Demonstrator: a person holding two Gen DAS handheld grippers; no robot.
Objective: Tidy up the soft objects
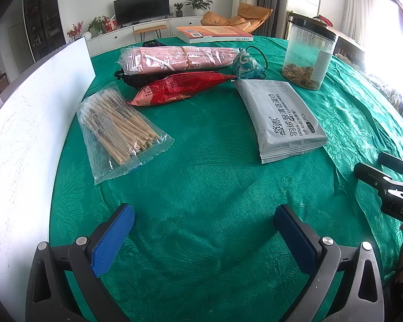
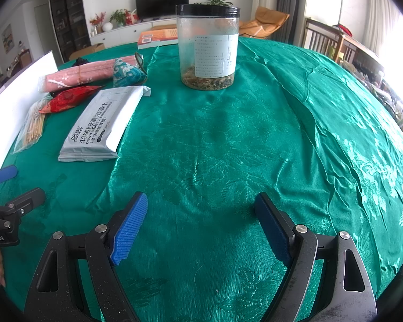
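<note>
Closest in, the left gripper (image 1: 204, 230) hangs tilted down over the green tablecloth (image 1: 201, 187), blue pads spread wide, nothing between them. The right gripper (image 2: 201, 222) matches it: angled down, jaws well apart, empty, over bare cloth. Each shows at the other view's edge, cut off by the frame.

Along the left runs a white board (image 1: 27, 123). Near the far middle stands a clear jar (image 2: 207, 48), black lid on, contents murky. The grey wipes pack (image 1: 279, 118) lies flat mid-table, well ahead of both grippers. Behind it sit the pink mask bundle (image 1: 180, 59), red packet (image 1: 180, 86), cotton swab bag (image 1: 118, 131) and a small patterned pouch (image 1: 245, 64). Something black is mostly hidden under the pink bundle.
</note>
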